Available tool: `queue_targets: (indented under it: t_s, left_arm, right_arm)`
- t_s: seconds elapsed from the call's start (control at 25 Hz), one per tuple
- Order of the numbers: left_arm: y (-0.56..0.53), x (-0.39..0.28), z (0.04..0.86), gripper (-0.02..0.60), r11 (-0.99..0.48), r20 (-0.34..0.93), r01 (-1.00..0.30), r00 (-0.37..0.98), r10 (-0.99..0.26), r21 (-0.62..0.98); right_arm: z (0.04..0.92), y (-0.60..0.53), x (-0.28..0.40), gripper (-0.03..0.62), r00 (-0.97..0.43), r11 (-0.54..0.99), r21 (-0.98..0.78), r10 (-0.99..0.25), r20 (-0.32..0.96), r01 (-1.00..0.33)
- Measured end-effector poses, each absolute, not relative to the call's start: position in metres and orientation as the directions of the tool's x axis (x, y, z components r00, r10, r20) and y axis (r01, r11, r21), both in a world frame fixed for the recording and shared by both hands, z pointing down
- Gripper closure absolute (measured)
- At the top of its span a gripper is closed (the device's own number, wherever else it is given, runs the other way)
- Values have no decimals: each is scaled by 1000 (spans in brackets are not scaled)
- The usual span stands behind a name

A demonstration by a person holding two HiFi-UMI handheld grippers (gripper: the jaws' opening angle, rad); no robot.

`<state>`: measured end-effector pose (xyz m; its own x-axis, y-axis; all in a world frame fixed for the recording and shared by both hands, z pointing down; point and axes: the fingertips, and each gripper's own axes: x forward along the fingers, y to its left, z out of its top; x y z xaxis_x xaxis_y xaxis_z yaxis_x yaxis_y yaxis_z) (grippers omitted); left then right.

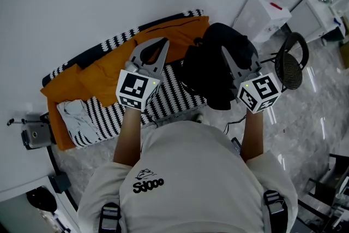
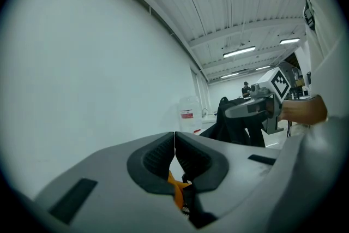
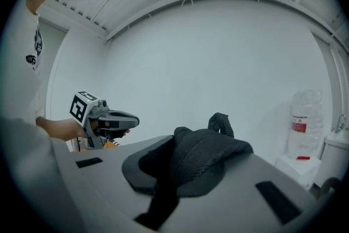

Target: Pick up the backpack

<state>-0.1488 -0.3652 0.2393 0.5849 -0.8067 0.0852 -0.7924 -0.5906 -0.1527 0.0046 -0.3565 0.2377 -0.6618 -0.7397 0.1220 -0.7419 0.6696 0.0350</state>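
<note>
1. Lifting stage, by my reading: the right gripper [image 1: 228,63] is pinched on a fold of the black backpack [image 1: 204,76]. Mesh fabric bulges over its jaws, and a strap loop stands just ahead of them.
2. The backpack's bulk hangs below and beside that grip, at the end of the striped bed [image 1: 174,98]; whether it is clear of the bed cannot be told.
3. The left gripper [image 1: 159,45], held level alongside, has its jaws pressed together on nothing, with the orange blanket [image 1: 109,71] beneath it.
4. The next move probably calls for raising the right gripper with a firm pinch, since one fold bears the load.
</note>
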Motion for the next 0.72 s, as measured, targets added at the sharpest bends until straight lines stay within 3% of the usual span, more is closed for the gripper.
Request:
queue_targets:
  t_s: [0.72]
  left_arm:
    - [-364,-151,246,560,-582,100,-800,574,-813,-146]
  right_arm:
    - [241,-356,-4,546,-695,703,24,-707,131,-711]
